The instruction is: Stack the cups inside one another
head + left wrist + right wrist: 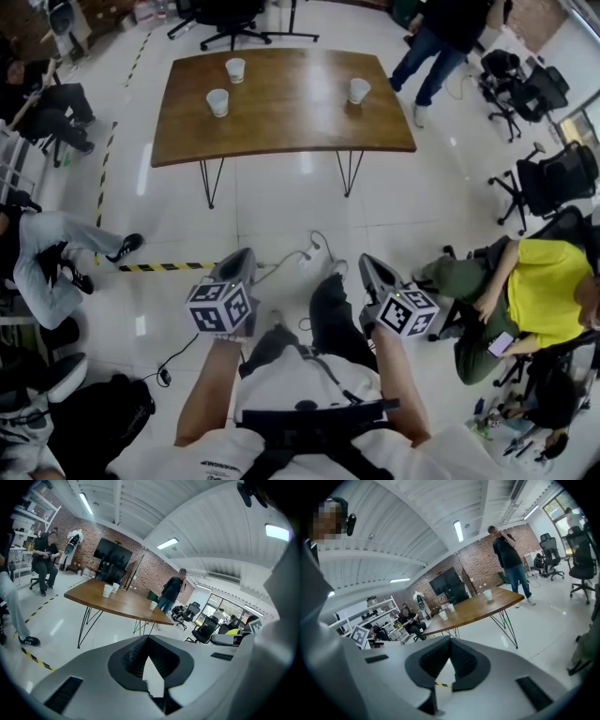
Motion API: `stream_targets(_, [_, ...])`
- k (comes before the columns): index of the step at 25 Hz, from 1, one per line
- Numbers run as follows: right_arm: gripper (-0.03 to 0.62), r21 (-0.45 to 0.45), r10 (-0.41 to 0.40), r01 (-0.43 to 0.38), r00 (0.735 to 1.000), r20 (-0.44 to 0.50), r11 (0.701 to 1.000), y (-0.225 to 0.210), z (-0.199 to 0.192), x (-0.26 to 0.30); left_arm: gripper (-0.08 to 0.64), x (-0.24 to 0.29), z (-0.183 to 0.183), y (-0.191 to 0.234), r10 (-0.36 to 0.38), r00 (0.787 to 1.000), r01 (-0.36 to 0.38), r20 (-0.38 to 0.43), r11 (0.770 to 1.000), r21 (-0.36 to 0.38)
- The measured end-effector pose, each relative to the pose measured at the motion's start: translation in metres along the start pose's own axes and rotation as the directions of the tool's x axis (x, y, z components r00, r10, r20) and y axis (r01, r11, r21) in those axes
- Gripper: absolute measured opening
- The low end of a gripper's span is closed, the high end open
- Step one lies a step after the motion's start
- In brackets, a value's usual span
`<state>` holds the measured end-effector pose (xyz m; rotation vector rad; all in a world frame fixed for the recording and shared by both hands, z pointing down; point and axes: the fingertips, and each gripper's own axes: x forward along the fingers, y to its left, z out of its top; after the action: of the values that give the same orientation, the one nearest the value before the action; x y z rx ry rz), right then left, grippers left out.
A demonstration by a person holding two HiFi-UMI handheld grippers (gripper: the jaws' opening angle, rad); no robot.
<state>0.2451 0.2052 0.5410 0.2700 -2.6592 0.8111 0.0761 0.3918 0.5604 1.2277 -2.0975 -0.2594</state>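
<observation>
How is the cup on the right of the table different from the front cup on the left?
The right cup stands alone; the front left cup has another cup close behind it. The right cup is nearer the standing person; the front left cup is farther from that person. Both are white, upright on the table, and look about the same size.

3 white cups (235,69) (217,102) (359,90), 1 wooden table (291,108), 2 grippers (246,254) (367,262).

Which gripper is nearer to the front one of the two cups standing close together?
Left. The left gripper hangs almost straight in front of that cup, across the floor; the right gripper is further off, to its right.
</observation>
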Motion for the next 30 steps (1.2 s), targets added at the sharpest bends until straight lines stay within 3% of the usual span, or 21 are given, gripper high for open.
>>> stream_targets(7, [0.000, 0.006, 0.038, -0.037, 0.999, -0.018, 0.999, -0.013, 0.019, 0.041, 0.000, 0.028, 0.029, 0.006, 0.027, 0.999, -0.027, 0.018, 1.000, 0.013])
stream_targets(12, [0.000, -0.013, 0.102, -0.102, 0.995, -0.006, 0.995, -0.027, 0.062, 0.090, 0.000, 0.066, 0.059, 0.009, 0.065, 0.997, -0.066, 0.030, 0.997, 0.027])
stream_targets(17, [0.000, 0.022, 0.155, -0.155, 0.988, 0.006, 0.988, -0.067, 0.104, 0.133, 0.000, 0.123, 0.092, 0.000, 0.118, 0.993, -0.118, 0.015, 0.991, 0.067])
stream_targets(22, [0.000, 0.010, 0.165, -0.166, 0.986, 0.020, 0.986, -0.111, 0.153, 0.158, 0.000, 0.189, 0.118, -0.026, 0.118, 0.993, -0.117, 0.000, 0.989, 0.091])
stream_targets(30, [0.000, 0.038, 0.177, -0.178, 0.983, 0.043, 0.983, -0.167, 0.186, 0.181, 0.000, 0.252, 0.139, -0.052, 0.138, 0.990, -0.134, -0.020, 0.981, 0.138])
